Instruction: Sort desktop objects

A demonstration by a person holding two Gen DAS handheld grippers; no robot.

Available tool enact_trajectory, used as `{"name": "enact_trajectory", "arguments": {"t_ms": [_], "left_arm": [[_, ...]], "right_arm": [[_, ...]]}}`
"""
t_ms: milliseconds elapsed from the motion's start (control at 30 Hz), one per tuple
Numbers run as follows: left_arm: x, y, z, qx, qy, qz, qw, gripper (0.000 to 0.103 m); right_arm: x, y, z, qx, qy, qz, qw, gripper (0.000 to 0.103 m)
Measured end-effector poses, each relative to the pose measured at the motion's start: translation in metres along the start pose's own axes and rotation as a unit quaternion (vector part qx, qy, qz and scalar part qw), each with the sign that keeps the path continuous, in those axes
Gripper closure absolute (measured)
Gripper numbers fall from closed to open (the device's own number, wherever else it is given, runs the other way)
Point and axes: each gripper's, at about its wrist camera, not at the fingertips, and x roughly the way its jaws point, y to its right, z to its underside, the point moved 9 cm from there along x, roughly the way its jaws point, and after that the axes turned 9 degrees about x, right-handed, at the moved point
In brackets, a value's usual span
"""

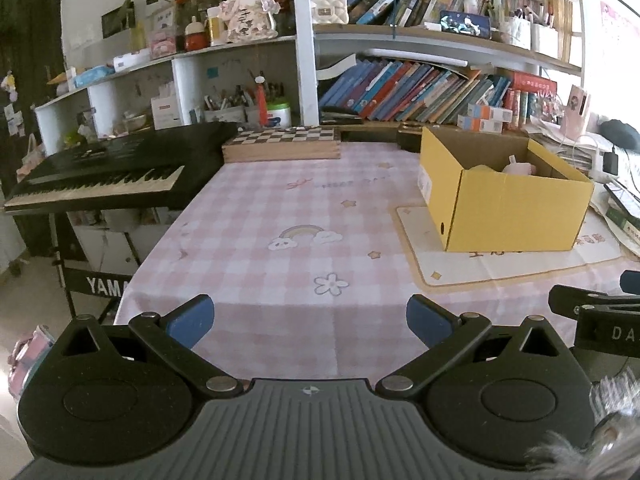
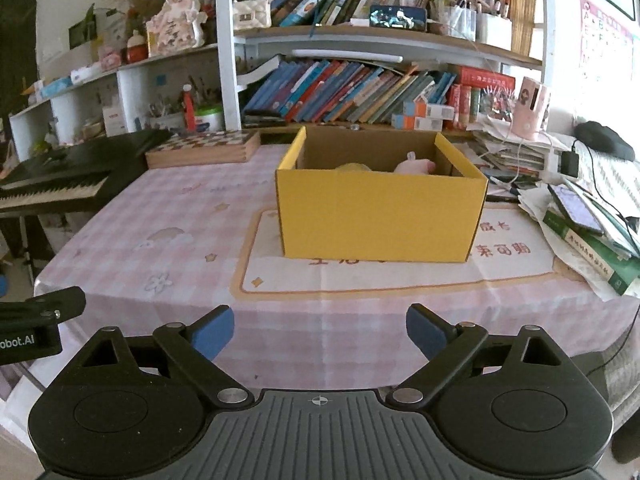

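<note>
A yellow cardboard box [image 2: 380, 216] stands open on a cream mat [image 2: 360, 276] on the pink checked tablecloth [image 2: 160, 208]. Inside it I see the top of a pink toy [image 2: 414, 167] and a yellowish object [image 2: 354, 167]. The box also shows in the left wrist view [image 1: 508, 208], with the pink toy [image 1: 518, 168] inside. My left gripper [image 1: 310, 320] is open and empty over the front of the table. My right gripper [image 2: 320, 334] is open and empty, in front of the box. Each gripper's side shows in the other's view.
A wooden chessboard box [image 1: 280, 144] lies at the back of the table. A black keyboard [image 1: 100, 180] stands to the left. Books, papers and a phone [image 2: 576, 208] pile up at the right edge. Bookshelves [image 2: 360, 88] stand behind.
</note>
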Motion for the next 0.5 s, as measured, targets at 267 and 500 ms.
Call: {"name": "enact_trajectory", "arguments": {"t_ms": [267, 500], "left_arm": [[-0.0019, -0.0077, 0.0053, -0.004, -0.007, 0.000, 1.0000, 0.000], [-0.0020, -0.0045, 0.0053, -0.003, -0.006, 0.016, 0.9999, 0.000]], "right_arm": [[-0.0035, -0.0062, 0.0074, 0.000, -0.005, 0.001, 1.000, 0.006], [-0.0036, -0.0077, 0.0077, 0.000, -0.006, 0.002, 1.000, 0.005]]}}
